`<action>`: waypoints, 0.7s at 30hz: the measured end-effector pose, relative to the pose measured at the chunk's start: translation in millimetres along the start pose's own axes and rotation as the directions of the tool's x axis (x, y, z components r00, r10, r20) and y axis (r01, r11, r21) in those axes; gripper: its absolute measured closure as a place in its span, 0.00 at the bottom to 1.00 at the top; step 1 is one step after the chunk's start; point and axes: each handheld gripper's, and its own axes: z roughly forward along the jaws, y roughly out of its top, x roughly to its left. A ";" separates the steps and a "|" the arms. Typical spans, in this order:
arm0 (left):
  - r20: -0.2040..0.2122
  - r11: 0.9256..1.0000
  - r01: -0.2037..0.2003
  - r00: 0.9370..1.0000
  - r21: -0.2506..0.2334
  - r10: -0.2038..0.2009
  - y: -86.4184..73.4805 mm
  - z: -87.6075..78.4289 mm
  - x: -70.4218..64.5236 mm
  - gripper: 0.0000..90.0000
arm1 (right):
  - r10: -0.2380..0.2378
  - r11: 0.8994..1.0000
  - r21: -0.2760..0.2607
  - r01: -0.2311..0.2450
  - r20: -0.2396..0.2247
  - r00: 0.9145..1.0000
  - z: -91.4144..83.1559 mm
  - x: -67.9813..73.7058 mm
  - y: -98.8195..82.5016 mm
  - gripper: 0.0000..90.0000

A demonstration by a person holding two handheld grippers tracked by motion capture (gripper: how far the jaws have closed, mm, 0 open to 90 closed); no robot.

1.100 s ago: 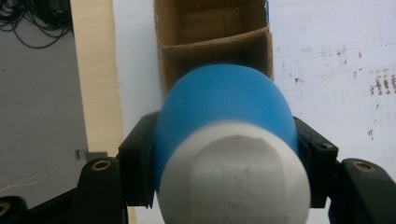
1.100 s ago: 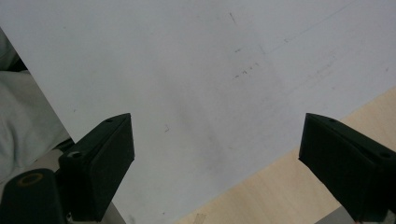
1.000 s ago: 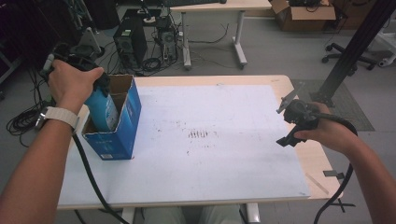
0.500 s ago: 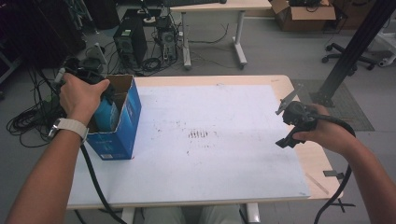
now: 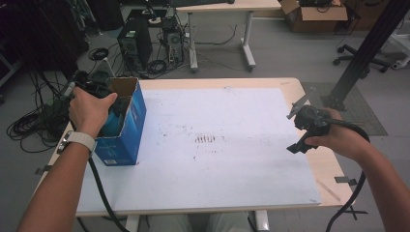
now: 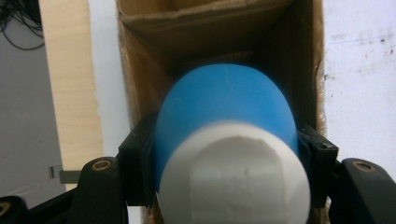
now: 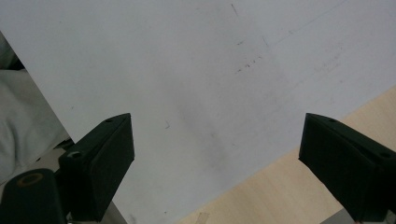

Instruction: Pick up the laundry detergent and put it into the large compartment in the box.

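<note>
White sheeting covers the wooden table (image 5: 314,164), with cables and computer towers on the floor beyond, and at its left edge the left gripper (image 6: 224,154) pinches a blue, white-ended cylinder (image 6: 224,107) between its jaws, the cylinder pointing ahead of the claw into the open blue cardboard box (image 5: 126,126). Cardboard walls sit close on both sides of the jaws, so a tilted pull could snag a flap and drag or tip the light box. Far right, the right gripper (image 7: 215,163) hangs spread and empty over the sheet's near edge, too far off to steady the box.
</note>
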 end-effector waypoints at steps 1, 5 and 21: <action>0.000 1.000 -0.004 1.000 0.005 0.004 -0.4 2.4 -0.4 0.42 | -0.002 1.000 -0.001 0.002 0.000 1.000 0.1 0.3 0.7 0.11; -0.001 1.000 -0.002 1.000 0.008 0.002 -2.6 8.3 -0.3 0.42 | -0.004 1.000 0.001 0.004 -0.003 1.000 1.5 1.1 1.6 0.11; 0.009 0.999 -0.024 1.000 0.029 0.024 -6.4 25.6 -2.0 0.42 | 0.004 1.000 0.007 -0.004 -0.004 1.000 2.5 0.4 0.5 0.11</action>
